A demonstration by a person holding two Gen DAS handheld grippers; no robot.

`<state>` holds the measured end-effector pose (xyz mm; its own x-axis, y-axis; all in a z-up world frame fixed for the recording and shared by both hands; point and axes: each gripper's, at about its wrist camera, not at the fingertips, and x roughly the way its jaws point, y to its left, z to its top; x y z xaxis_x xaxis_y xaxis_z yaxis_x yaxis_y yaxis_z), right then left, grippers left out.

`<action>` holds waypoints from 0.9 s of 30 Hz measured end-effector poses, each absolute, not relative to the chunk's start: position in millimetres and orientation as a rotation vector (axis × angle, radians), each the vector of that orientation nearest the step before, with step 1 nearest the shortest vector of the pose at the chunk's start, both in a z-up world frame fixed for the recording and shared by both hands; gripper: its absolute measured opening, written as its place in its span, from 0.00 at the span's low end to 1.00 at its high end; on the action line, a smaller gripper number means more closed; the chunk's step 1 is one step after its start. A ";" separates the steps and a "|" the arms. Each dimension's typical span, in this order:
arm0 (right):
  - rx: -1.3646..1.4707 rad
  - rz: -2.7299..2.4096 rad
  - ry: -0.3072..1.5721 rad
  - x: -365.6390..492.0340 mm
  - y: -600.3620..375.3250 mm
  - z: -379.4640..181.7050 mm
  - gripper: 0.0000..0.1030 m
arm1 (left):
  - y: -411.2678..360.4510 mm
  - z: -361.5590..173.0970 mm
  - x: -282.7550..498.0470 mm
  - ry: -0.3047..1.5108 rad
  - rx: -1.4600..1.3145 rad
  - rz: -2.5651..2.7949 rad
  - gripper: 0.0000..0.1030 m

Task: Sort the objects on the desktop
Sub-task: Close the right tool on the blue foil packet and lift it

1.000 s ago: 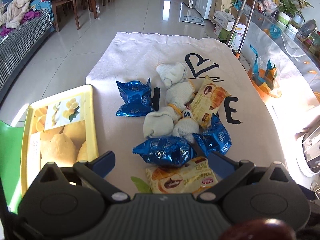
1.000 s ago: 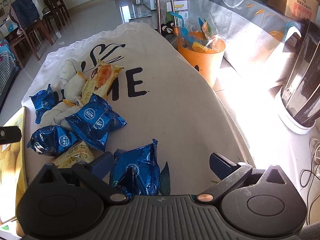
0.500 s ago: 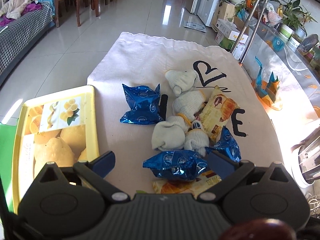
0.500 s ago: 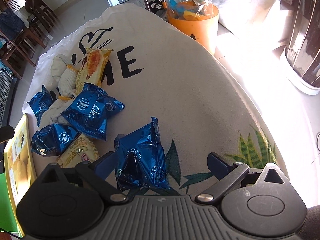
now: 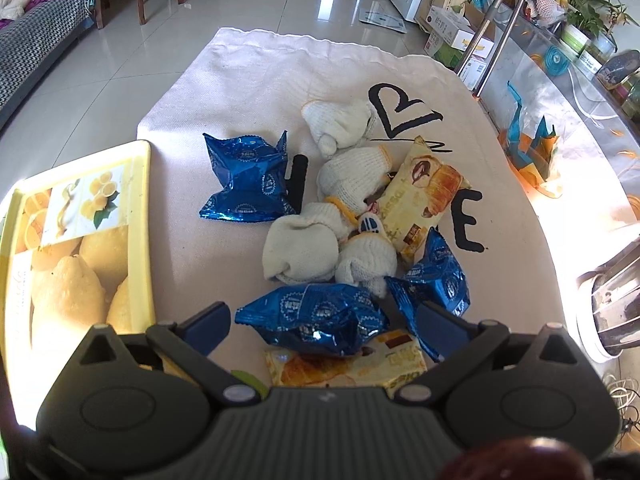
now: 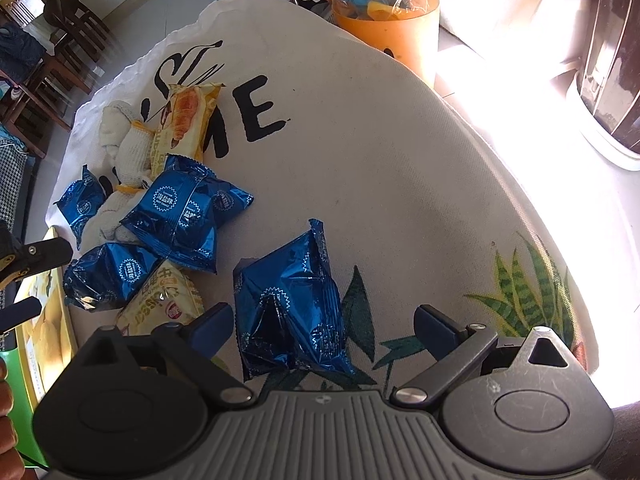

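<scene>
Several blue snack packets, yellow croissant packets and white rolled gloves lie in a pile on a white printed cloth [image 5: 256, 80]. My left gripper [image 5: 320, 324] is open, its jaws on either side of a blue packet [image 5: 316, 318] that lies on a croissant packet [image 5: 344, 366]. My right gripper [image 6: 320, 326] is open, with a separate blue packet [image 6: 288, 300] between its jaws. White gloves [image 5: 300, 248] and another croissant packet [image 5: 424, 196] lie further out. The left gripper's fingers [image 6: 36, 256] show at the left edge of the right wrist view.
A yellow lemon-print tray [image 5: 76, 232] sits left of the pile. An orange bin [image 6: 384, 28] with wrappers stands past the cloth's right side. A metal appliance [image 5: 612, 304] stands at the right. Chairs and a sofa are in the background.
Both grippers have moved forward and lower toward the packets. The blue packets now sit between the open jaws of each gripper. Nothing has been gripped.
</scene>
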<state>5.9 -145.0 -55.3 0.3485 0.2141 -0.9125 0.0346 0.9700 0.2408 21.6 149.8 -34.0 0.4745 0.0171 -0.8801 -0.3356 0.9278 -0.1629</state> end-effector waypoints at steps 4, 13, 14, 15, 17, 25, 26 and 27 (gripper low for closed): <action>0.221 0.125 1.230 3.7 -137.5 -62.7 0.91 | 145.9 -43.1 29.1 1.093 -0.327 0.236 0.99; 0.188 0.130 1.259 -1.1 -119.9 -78.2 0.91 | 145.1 -63.9 40.6 1.155 -0.323 0.282 0.99; 0.183 0.130 1.255 -1.1 -118.4 -78.4 0.91 | 144.5 -65.8 41.6 1.161 -0.312 0.290 0.99; 0.178 0.129 1.251 -1.2 -117.1 -78.7 0.91 | 144.2 -67.4 42.4 1.168 -0.306 0.293 0.99; 0.171 0.122 1.247 -0.8 -115.1 -79.9 0.91 | 144.0 -70.9 43.6 1.179 -0.303 0.300 0.99; 0.162 0.116 1.240 1.3 -110.5 -88.2 0.82 | 146.9 -90.5 50.4 1.232 -0.321 0.324 0.99; 0.167 0.119 1.237 1.4 -110.3 -89.2 0.80 | 147.3 -92.5 50.9 1.233 -0.324 0.325 0.99; 0.167 0.116 1.226 0.7 -110.0 -88.8 0.78 | 147.5 -94.4 51.8 1.235 -0.326 0.328 0.99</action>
<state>0.7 -110.0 -88.8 0.3344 0.1783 -0.9254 0.0012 0.9819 0.1897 51.8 147.5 -94.4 0.2951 0.0672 -0.9531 -0.4150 0.9075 -0.0645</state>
